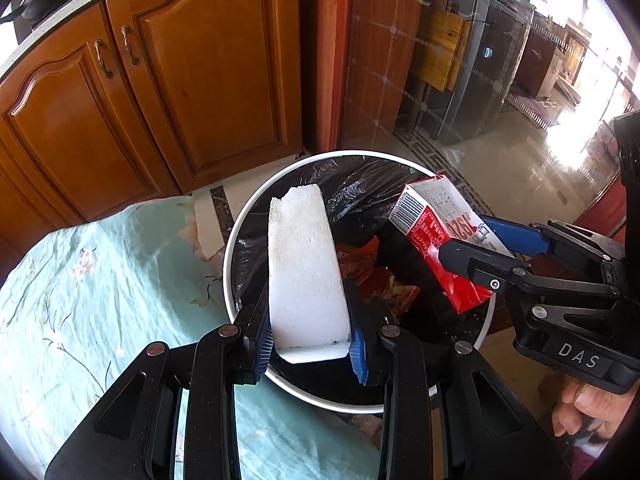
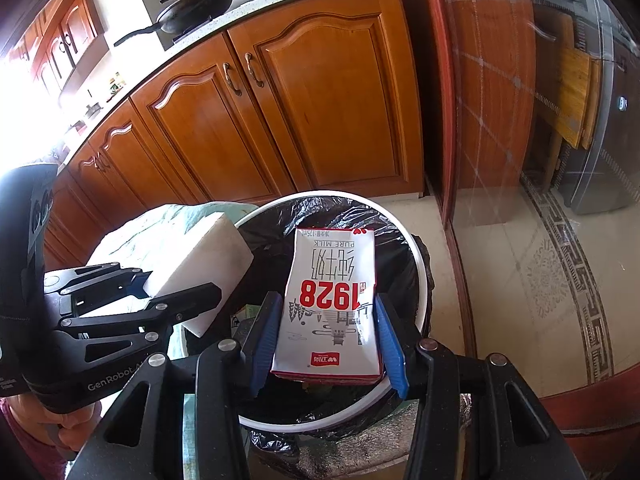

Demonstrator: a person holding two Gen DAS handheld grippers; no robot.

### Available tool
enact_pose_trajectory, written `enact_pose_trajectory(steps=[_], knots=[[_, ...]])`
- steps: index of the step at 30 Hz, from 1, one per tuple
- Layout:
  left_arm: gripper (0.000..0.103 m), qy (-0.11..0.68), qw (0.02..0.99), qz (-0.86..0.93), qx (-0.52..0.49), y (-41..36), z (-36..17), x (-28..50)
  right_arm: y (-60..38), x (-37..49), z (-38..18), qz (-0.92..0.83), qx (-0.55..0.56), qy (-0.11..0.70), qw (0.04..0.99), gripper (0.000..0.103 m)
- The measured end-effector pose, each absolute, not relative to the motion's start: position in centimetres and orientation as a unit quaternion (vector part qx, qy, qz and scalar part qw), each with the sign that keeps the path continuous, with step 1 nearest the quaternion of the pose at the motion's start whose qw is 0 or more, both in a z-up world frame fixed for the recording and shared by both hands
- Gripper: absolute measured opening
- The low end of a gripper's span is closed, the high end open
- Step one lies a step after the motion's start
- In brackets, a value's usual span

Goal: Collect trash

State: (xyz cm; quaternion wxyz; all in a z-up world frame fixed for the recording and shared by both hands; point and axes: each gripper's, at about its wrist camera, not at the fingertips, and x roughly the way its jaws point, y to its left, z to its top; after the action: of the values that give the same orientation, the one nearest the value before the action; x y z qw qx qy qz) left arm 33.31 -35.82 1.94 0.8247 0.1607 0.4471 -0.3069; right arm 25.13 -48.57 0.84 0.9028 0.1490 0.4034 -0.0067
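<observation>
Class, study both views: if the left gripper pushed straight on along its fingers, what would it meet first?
Probably the trash inside the black-lined bin; the left gripper and its foam block point into the opening. Depth is uncertain.

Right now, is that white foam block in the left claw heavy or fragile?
The white foam block probably weighs little: it looks like packing foam. Its ragged top corner suggests it crumbles easily. Held rigid by the left gripper, it seems stiff.
</observation>
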Motion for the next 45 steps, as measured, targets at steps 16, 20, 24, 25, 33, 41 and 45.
enact_pose_trajectory(steps=[16,20,24,25,33,41,45], knots=[[0.043,0.456,0.822,-0.302,0.16,-36.1,1.4,33.6,-49.1,25.4,0.9,-0.006,0.166,0.402,0.901,0.048],[0.05,0.446,0.828,-0.302,0.159,-35.7,1.9,33.2,-49.3,25.3,1.1,-0.007,0.175,0.398,0.901,0.048],[0.05,0.443,0.831,-0.295,0.158,-34.9,1.9,32.9,-49.1,24.8,1.5,-0.005,0.176,0.393,0.903,0.048],[0.05,0.444,0.832,-0.293,0.155,-34.6,1.8,32.9,-49.1,24.7,1.6,-0.005,0.177,0.392,0.903,0.048],[0.05,0.459,0.834,-0.284,0.114,-30.4,1.3,31.6,-48.1,22.9,1.7,0.009,0.193,0.375,0.907,0.048],[0.05,0.449,0.849,-0.269,0.067,-25.7,1.5,28.1,-45.9,19.8,1.7,0.021,0.217,0.346,0.913,0.052],[0.05,0.446,0.855,-0.262,0.041,-23.1,1.4,26.1,-44.3,18.1,1.6,0.027,0.219,0.337,0.915,0.054]])
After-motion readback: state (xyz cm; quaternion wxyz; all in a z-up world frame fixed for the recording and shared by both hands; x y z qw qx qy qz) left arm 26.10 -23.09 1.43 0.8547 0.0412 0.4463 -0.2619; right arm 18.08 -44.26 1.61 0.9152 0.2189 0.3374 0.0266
